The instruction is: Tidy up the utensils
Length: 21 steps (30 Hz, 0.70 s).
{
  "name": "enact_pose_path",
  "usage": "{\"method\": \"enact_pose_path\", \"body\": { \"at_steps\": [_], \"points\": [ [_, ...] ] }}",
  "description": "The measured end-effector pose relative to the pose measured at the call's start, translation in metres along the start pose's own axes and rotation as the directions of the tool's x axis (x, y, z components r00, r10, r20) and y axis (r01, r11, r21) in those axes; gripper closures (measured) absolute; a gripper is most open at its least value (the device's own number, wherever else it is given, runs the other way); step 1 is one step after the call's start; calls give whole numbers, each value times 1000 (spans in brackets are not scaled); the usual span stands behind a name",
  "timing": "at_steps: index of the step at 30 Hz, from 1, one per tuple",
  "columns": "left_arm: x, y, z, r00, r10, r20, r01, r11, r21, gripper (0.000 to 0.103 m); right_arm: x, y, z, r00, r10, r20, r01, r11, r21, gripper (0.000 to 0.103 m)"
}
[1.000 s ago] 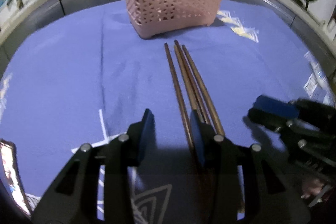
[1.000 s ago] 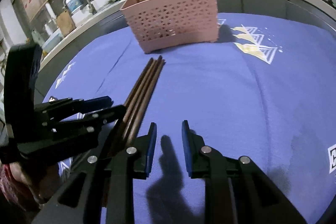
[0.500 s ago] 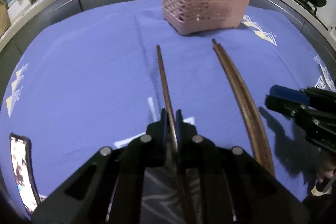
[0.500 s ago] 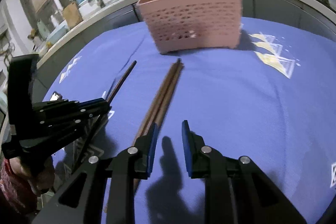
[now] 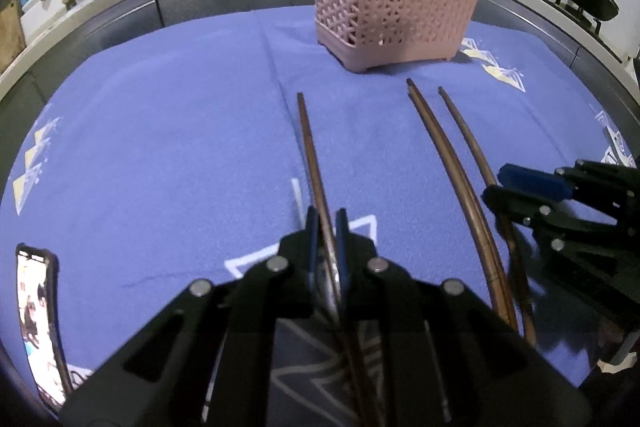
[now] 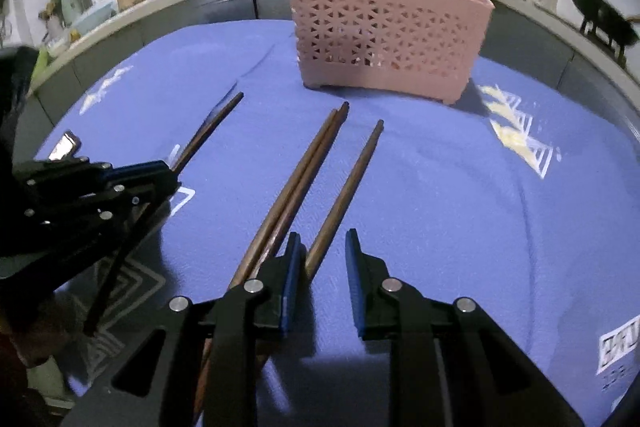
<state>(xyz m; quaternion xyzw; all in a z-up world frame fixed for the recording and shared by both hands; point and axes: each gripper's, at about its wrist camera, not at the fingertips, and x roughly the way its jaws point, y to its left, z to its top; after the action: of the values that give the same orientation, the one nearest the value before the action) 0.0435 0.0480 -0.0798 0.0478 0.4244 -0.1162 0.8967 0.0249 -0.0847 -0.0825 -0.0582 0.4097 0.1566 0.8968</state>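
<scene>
— Pink plastic, latticed: the utensil basket point(image 5: 394, 15) stands at the far side of the bench, on the blue cloth point(image 5: 160, 131), with chopsticks and a dark utensil upright inside.

— And nearer than the basket?

— Four brown chopsticks lie loose on the cloth, tips toward the basket. The left gripper point(image 5: 327, 227) has its fingers closed on a single chopstick point(image 5: 310, 147), set apart from the others on the basket's left.

— The right one?

— The right gripper point(image 6: 323, 255) has its fingers open, spread around the near end of a lone chopstick point(image 6: 348, 183). A touching pair of chopsticks point(image 6: 300, 171) lies just left of that, passing under the left finger.

— Anything else?

— A phone point(image 5: 38, 323) rests at the cloth's near left edge, well away from the basket.
</scene>
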Motion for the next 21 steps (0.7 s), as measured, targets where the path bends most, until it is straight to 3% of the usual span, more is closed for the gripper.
{"method": "enact_pose_path", "body": {
  "at_steps": [4, 7, 13, 21],
  "points": [
    [-1, 1, -2, 1000, -14, 6, 14, 1000, -5, 93, 1, -1, 0, 999, -37, 13, 37, 999, -35, 91],
    [-2, 2, -4, 1000, -21, 11, 21, 1000, -5, 93, -4, -22, -5, 998, -69, 7, 69, 998, 13, 96],
    [-3, 3, -6, 999, -26, 34, 26, 1000, -4, 93, -23, -69, -30, 992, -125, -11, 126, 984, 125, 96],
    [-2, 3, -6, 999, -31, 43, 32, 999, -22, 93, -31, -79, -44, 992, -129, -10, 128, 975, 180, 96]
  ]
}}
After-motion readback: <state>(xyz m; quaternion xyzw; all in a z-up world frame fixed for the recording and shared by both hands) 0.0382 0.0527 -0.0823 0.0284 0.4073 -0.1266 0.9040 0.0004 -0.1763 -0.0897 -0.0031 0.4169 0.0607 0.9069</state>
